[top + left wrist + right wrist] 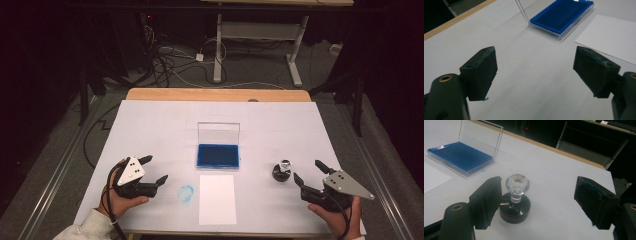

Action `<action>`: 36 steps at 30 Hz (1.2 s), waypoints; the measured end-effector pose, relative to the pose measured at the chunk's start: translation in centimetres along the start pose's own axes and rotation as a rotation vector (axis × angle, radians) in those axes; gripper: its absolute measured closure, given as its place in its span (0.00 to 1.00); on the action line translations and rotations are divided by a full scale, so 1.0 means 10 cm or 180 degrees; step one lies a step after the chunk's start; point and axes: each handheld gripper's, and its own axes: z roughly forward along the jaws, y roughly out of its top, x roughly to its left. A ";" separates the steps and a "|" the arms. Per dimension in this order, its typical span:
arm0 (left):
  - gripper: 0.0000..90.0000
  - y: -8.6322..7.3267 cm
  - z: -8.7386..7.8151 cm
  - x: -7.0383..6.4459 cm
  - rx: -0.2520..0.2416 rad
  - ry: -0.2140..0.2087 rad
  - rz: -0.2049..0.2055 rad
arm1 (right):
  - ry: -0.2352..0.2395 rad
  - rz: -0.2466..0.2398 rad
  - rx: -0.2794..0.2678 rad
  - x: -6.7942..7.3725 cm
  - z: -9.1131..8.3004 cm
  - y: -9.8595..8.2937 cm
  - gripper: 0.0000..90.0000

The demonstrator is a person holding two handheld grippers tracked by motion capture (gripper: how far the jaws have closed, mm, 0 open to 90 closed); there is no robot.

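A blue ink pad (218, 155) (563, 15) (459, 156) lies in a clear case with its lid standing up, at the middle of the white table cover (150, 130). A white sheet of paper (217, 198) (610, 36) lies just in front of it. A black round stamp with a crystal knob (282, 170) (515, 200) stands to the right. My right gripper (308, 172) (541, 203) is open, the stamp just beyond its left jaw. Left of the paper, my left gripper (154, 169) (535, 75) is open above bare table.
A faint blue ring mark (186, 193) sits on the cover between the left gripper and the paper. The wooden table edge (215, 94) runs along the far side. Beyond it stand a desk frame (257, 45) and loose cables (170, 60) on the floor.
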 end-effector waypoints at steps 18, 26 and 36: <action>0.21 0.00 0.04 -0.03 0.0095 -0.0092 0.0057 | 0.0084 0.0041 0.0260 -0.05 0.01 0.03 0.23; 0.21 0.00 0.06 -0.04 0.0134 -0.0106 0.0048 | 0.0238 0.0044 0.0454 -0.10 0.04 0.17 0.24; 0.21 -0.01 0.09 -0.04 0.0193 -0.0128 0.0058 | 0.0593 0.0055 0.1002 -0.14 0.25 0.32 0.30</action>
